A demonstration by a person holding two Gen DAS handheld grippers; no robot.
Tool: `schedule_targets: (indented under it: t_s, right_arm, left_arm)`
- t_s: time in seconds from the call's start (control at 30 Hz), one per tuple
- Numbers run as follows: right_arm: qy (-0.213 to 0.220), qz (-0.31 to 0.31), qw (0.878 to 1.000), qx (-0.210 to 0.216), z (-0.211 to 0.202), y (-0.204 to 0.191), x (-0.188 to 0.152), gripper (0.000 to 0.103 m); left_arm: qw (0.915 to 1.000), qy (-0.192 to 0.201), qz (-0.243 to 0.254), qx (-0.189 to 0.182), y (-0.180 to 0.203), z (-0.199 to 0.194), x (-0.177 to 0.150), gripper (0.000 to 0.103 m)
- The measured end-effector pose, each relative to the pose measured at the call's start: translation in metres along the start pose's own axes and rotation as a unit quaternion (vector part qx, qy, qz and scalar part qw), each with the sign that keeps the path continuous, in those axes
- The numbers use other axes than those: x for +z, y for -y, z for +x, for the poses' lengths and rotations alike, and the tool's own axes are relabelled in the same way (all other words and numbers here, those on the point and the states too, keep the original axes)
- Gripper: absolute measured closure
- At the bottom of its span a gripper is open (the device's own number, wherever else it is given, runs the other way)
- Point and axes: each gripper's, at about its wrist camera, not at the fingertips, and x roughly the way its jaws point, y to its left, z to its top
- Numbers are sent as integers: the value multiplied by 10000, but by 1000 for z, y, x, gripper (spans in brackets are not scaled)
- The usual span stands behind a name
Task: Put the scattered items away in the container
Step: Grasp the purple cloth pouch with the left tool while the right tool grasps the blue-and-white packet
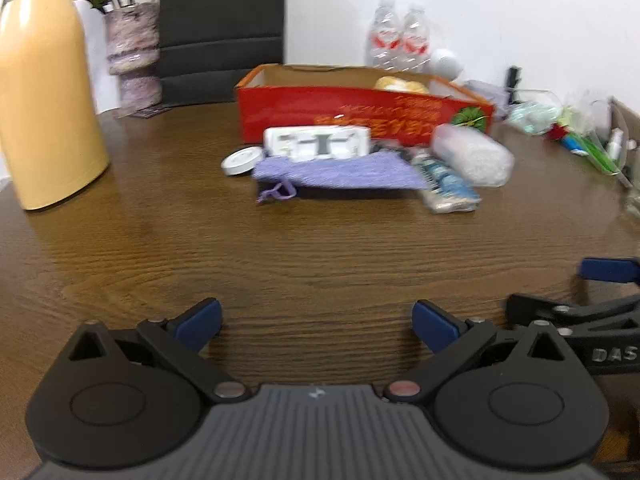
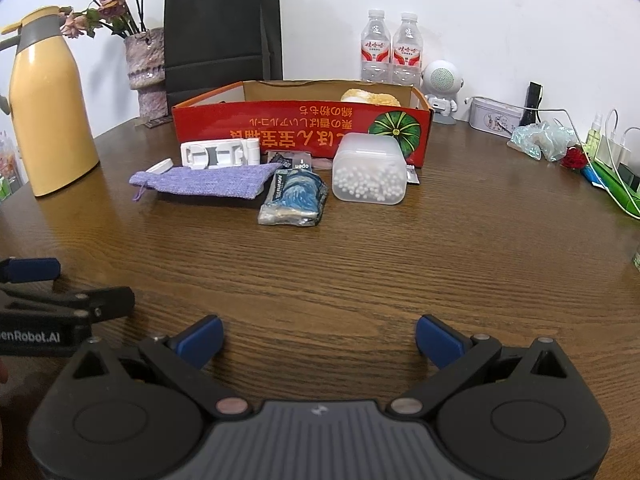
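A red cardboard box stands open at the back of the wooden table, with a yellowish item inside; the box also shows in the left wrist view. In front of it lie a purple pouch, a white plastic holder, a white round lid, a blue snack packet, small dark sachets and a clear tub of cotton swabs. My left gripper and right gripper are both open and empty, low over the table's near side, well short of the items.
A yellow thermos and a flower vase stand at the left, a black bag behind the box. Two water bottles, a white speaker figure, a tin and cluttered chargers line the back right.
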Motion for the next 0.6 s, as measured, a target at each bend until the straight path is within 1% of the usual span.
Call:
schedule_targets:
  t_s: [0.07, 0.13, 0.2, 0.23, 0.27, 0.3, 0.33, 0.37, 0.4, 0.43, 0.47, 0.5, 0.53, 0.57, 0.6]
  right_arm:
    - [-138, -70, 9998, 88, 4, 0, 7, 0]
    - [-262, -69, 9996, 120, 10, 1, 19, 0]
    - [-144, 40, 9998, 117, 17, 4, 36, 0]
    - [-50, 72, 9998, 199, 23, 6, 44, 0]
    - [28, 96, 9995, 300, 29, 7, 52, 3]
    - [85, 134, 9991, 390, 36, 9, 60, 10]
    - [114, 196, 9989, 408, 45, 10, 68, 14]
    - [124, 246, 9989, 374, 54, 12, 75, 20]
    - [120, 292, 9989, 346, 61, 13, 80, 21]
    - [90, 376, 9987, 340, 69, 15, 84, 22]
    - [49, 452, 9984, 349, 74, 17, 86, 25]
    - [8, 519, 9979, 393, 78, 19, 87, 31]
    - [-28, 567, 9973, 473, 82, 21, 86, 34]
    - [35, 549, 9973, 496, 82, 21, 85, 36]
    - [48, 509, 9974, 501, 83, 21, 84, 39]
  left_arm:
    - [9984, 186, -36, -531, -7, -2, 5, 0]
    - [9966, 308, 211, -732, -12, -2, 23, 0]
    - [9941, 419, 680, -732, -13, 3, 45, 0]
    - [9909, 475, 1031, -718, -12, 9, 57, 0]
    - [9873, 497, 1363, -647, -11, 19, 67, 0]
    - [9861, 427, 1541, -454, -11, 31, 77, 0]
    - [9868, 300, 1570, -255, -13, 43, 86, 0]
    - [9892, 182, 1447, -166, -17, 55, 94, 0]
    - [9927, 70, 1190, -185, -24, 65, 100, 0]
    - [9960, -77, 839, -289, -33, 73, 102, 0]
    - [9978, -254, 434, -433, -43, 81, 103, 1]
    - [9975, -391, 70, -580, -52, 88, 103, 6]
    - [9961, -496, -232, -693, -59, 93, 102, 11]
    - [9948, -534, -450, -743, -64, 96, 101, 23]
    - [9950, -431, -536, -729, -66, 96, 100, 45]
